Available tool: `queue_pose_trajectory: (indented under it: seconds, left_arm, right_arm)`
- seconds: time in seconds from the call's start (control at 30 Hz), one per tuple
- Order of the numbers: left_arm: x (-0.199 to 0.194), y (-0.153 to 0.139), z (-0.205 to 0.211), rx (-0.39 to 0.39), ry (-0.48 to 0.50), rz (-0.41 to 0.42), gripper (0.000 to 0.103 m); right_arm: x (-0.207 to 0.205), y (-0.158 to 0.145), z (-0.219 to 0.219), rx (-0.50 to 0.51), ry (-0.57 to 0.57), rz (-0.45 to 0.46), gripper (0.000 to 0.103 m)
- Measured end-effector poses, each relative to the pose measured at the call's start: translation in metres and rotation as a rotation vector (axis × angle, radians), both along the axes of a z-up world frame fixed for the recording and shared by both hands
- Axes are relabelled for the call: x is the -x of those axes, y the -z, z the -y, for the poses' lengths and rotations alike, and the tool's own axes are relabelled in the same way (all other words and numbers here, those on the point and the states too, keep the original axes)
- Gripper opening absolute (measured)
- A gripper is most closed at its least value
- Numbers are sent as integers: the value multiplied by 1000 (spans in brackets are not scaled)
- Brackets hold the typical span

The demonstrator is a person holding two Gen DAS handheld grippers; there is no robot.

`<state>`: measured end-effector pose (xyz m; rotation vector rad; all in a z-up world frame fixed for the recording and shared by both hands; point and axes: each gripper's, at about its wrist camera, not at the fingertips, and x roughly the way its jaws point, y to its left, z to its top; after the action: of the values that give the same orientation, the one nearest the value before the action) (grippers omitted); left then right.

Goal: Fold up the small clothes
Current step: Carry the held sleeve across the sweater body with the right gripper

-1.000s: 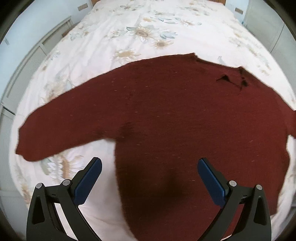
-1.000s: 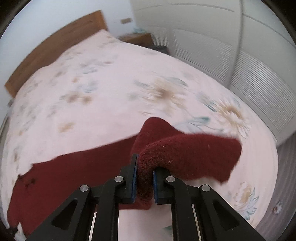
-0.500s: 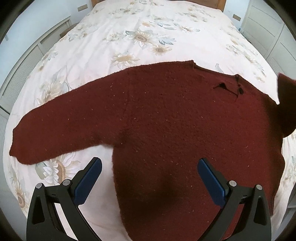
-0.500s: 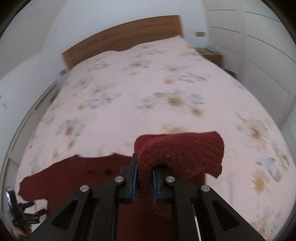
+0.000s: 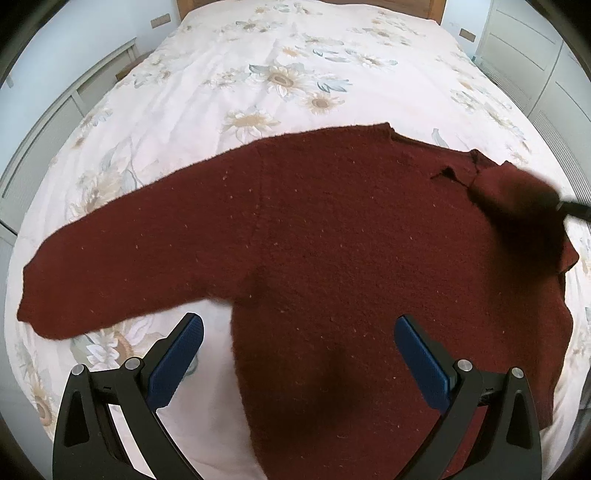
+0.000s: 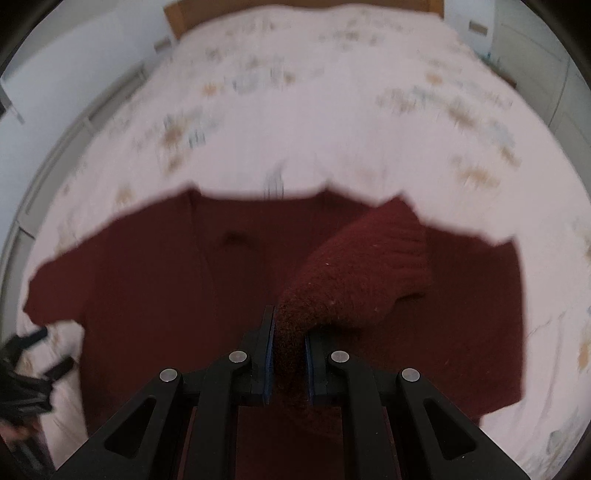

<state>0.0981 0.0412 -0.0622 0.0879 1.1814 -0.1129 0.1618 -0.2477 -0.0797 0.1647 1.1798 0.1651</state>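
The right gripper [image 6: 289, 345] has its jaws clamped on the cuff end of the dark red knit sweater's sleeve [image 6: 364, 266]; the sleeve rises from between the jaws and curls forward and to the right over the sweater [image 6: 155, 280] body, which lies flat beneath and ahead of them. The left gripper [image 5: 297, 356] hangs with its jaws wide apart and nothing between them, above the sweater's lower left edge. Ahead of these jaws the sweater [image 5: 332, 236] spreads across the bed [image 5: 258, 74], its other sleeve [image 5: 110, 258] stretched out far to their left. The floral bedspread continues beyond to a wooden headboard [image 6: 177, 11].
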Motion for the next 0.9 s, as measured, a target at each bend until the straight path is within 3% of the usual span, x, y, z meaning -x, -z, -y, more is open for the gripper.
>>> queue_pose_trajectory:
  seconds: [0.2,0.4,0.5,0.53,0.57,0.9]
  left_arm:
    - [-1,7,1,-13,6,-18,102]
    - [-1,9,6,-45,18,-14,102]
    - [-1,10,9,-50,28,-18,102]
    - [-1,10,10,-51,32,-19,102]
    - [-1,10,11,-53,37,-19,102]
    - [-3,4,26,-63,83,-8,102]
  right_arm:
    - [12,42,-4,47,-9,-73,14]
    - [15,54,2,56,1,-89,21]
    - [17,49,4,59,10,-77,49]
    - [19,48,5,61,11,-70,66]
    - [21,45,7,66,14,-60,75]
    - [71,2,72,89,78,24,79]
